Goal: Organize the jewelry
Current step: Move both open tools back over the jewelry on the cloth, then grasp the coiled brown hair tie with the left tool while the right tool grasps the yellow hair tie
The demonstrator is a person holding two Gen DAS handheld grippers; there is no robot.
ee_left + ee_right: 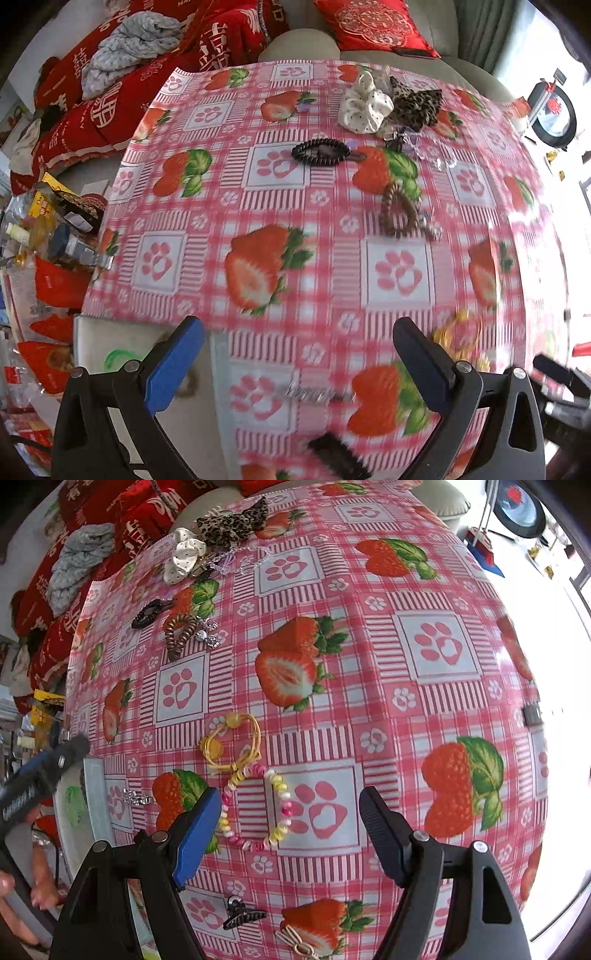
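While jewelry lies scattered over the strawberry cloth (pixel 258 206) on the desk, the sorting looks barely under way, judging from the left wrist view: a white scrunchie (pixel 364 105) and a leopard bow (pixel 417 105) sit together at the far side, touching, a black bead bracelet (pixel 320 149) lies near them toward the middle, and a brown coil tie (pixel 399 216) rests alone to the right of centre. Nearer, a blurred gold piece (pixel 458 334) lies just beside the right finger, and a silver clip (pixel 317 394) sits between the two fingers. The left gripper (pixel 297 362) is spread wide and holds nothing; a dark comb-like clip (pixel 338 458) lies at the near edge, too blurred to name surely

From the right wrist view the same far group shows at upper left. A yellow cord bracelet (pixel 234 744) lies in the middle, and touching its near end is a pink and yellow coil loop (pixel 255 808), which reaches down to just beside the blue finger. The right gripper (pixel 290 834) stands open and empty above the cloth, the loop partly within its span on the left. A black claw clip (pixel 240 915) and a pale chain (pixel 299 943) lie at the near edge, between the gripper's arms. No tray or box is surely seen, so nearly everything seems left to sort
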